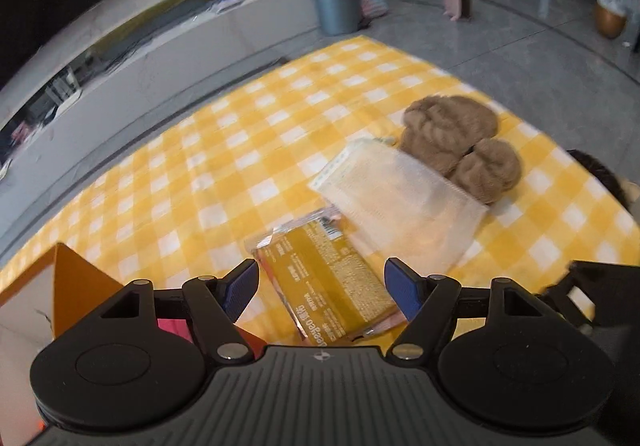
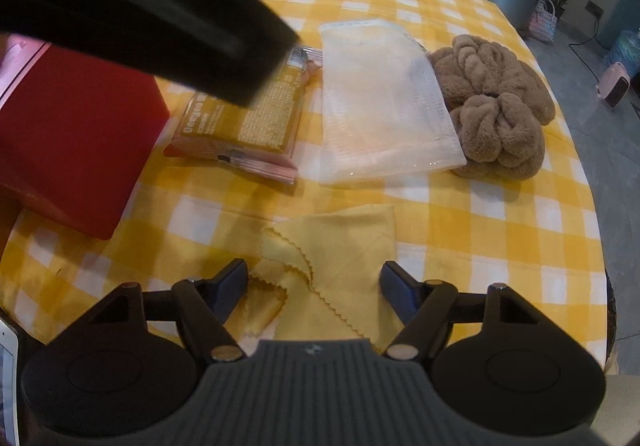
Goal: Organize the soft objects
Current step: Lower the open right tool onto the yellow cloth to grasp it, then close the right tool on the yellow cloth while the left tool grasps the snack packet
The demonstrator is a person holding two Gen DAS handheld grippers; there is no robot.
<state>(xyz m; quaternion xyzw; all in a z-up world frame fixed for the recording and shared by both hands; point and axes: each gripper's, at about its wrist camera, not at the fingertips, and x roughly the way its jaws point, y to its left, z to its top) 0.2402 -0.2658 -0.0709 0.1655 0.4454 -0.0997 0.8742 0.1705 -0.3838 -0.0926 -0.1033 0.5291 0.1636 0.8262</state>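
Yellow cloth (image 2: 336,266), crumpled on the checked tablecloth (image 2: 500,246), was straddled by the right gripper (image 2: 312,286), jaws apart, ungripped. A packet (image 1: 324,278) was framed by the spread left gripper (image 1: 320,286).

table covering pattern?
Yellow-and-white checked tablecloth; clearest in the right wrist view.

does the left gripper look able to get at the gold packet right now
Probably yes. The left gripper is open with the gold packet lying flat between its fingers, nothing on top of it; the white mesh pouch only lies beside its far end.
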